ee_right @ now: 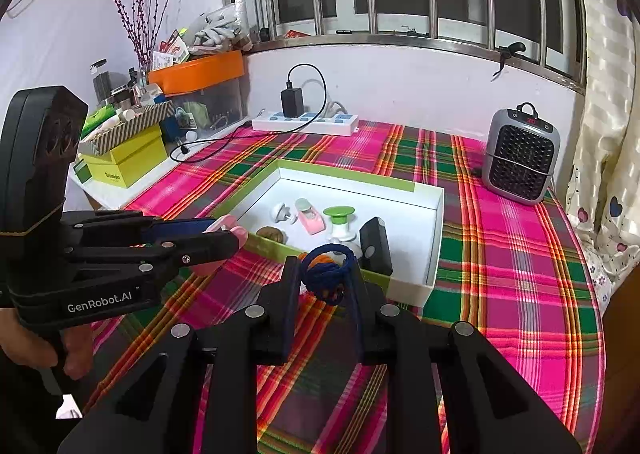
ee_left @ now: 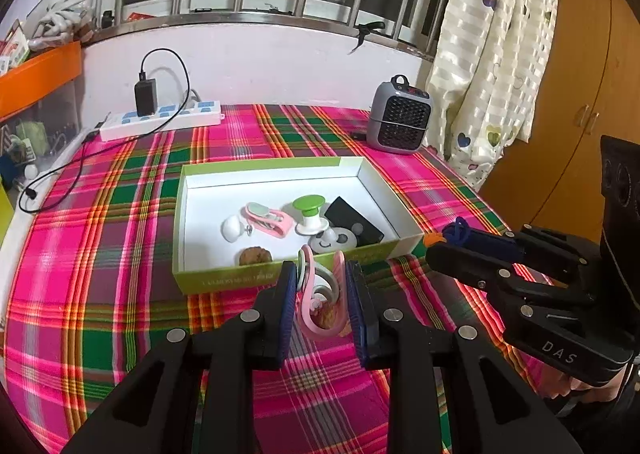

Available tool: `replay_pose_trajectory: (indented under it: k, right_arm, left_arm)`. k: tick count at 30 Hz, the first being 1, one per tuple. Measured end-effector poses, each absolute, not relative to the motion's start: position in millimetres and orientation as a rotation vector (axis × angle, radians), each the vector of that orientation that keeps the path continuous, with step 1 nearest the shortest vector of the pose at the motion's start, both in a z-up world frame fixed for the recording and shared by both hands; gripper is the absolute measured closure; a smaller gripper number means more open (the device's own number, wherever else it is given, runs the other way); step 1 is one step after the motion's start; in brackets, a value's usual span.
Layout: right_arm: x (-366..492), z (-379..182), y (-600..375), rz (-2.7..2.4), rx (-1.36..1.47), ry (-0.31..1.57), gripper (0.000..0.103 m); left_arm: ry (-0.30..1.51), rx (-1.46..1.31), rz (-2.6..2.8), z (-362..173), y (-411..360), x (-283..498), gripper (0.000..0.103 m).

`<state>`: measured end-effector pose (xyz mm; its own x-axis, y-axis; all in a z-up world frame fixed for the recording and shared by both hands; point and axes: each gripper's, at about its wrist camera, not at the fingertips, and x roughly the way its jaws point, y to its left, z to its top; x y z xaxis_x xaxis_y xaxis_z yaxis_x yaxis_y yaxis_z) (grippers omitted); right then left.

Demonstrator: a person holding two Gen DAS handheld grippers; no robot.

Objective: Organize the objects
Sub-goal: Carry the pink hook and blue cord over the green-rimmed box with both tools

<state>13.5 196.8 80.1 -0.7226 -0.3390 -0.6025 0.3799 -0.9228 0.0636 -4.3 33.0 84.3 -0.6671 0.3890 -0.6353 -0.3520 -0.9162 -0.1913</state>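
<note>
The left hand-held gripper [ee_left: 322, 286] is closed on a pink curved clip [ee_left: 320, 306], which is held between its two blue pads. The clip is pink with a pale green-white spiral part in the middle, and it has the shape of a hook or a loop. It stands nearly upright in the grip, its long axis running up and down, with the two curved ends pointing up toward the box. It hangs just above the plaid cloth of the worktop [ee_left: 120, 254], near the front wall of the green-edged box [ee_left: 224, 282].

The right hand-held gripper [ee_right: 326, 282] is closed on a dark blue cord [ee_right: 326, 274], which is tied in a loose bundle with loops. An orange part is seen behind the cord, but I cannot tell what it is. The bundle is near the front edge of the box, a little above it.

Inside the box lie a white knob [ee_left: 232, 228], a pink clip [ee_left: 266, 219], a green-topped stamp [ee_left: 309, 213], a black block [ee_left: 352, 219], a panda figure [ee_left: 334, 240] and a brown round piece [ee_left: 256, 255]. They are gathered toward the front half of the box.
</note>
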Motion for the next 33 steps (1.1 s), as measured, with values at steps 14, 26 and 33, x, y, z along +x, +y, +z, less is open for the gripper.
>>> replay_pose_trajectory:
  k: [14, 26, 33]
  right_arm:
    - [-9, 83, 197, -2.606, 0.891, 0.086, 0.080]
    - [-28, 82, 194, -2.605, 0.902, 0.098, 0.080]
    - [-39, 81, 194, -2.610, 0.905, 0.104, 0.080]
  left_arm:
    - [-0.071, -0.990, 2.553, 89, 32, -31, 0.080]
    - [-0.041, -0.996, 2.554, 92, 37, -49, 0.080]
    - [-0.017, -0.999, 2.562, 93, 41, -65, 0.080]
